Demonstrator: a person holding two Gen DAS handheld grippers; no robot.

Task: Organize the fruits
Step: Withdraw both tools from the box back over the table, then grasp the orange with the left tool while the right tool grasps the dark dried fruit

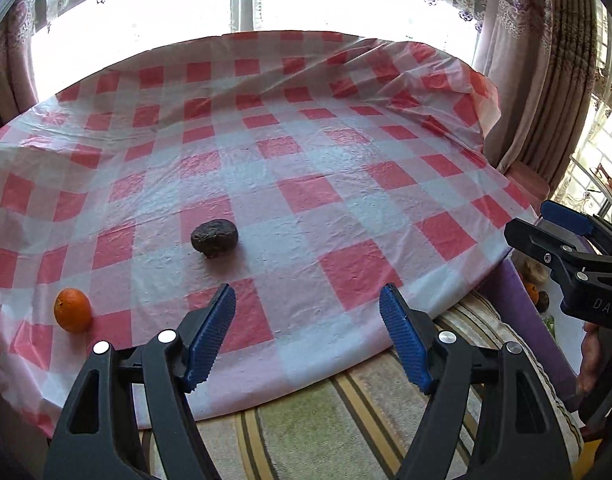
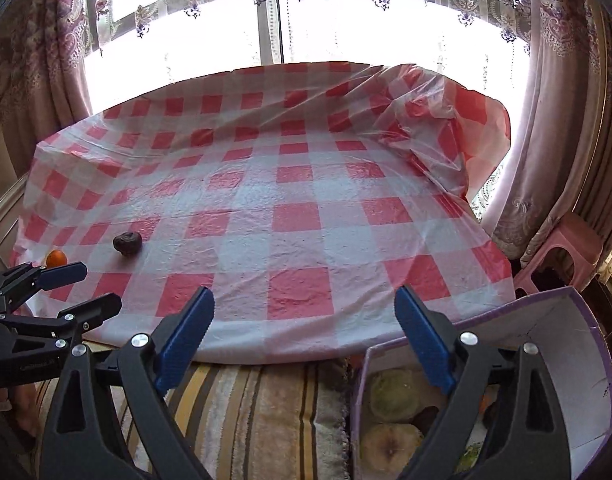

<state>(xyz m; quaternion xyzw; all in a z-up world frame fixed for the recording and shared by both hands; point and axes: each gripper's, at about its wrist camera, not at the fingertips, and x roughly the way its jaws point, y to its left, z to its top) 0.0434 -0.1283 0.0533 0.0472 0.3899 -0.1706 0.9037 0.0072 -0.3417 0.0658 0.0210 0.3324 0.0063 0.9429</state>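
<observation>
A table is covered by a red-and-white checked cloth (image 1: 306,184), bunched up at its far right corner. Patterned curtains (image 2: 46,60) are hung at the bright window behind. A striped rug (image 2: 258,412) is laid below the near table edge. A purple-rimmed box (image 2: 586,360) is placed beside that edge; pale round fruits (image 2: 394,396) are seen inside it. A dark wrinkled fruit (image 1: 214,237) is located on the cloth, with an orange (image 1: 72,309) near the left edge, well apart. No obstruction is present between them. The left gripper (image 1: 306,340) is held above the near edge, jaws apart and empty. The right gripper (image 2: 304,340) is angled downward beside the box, jaws wide and empty.
</observation>
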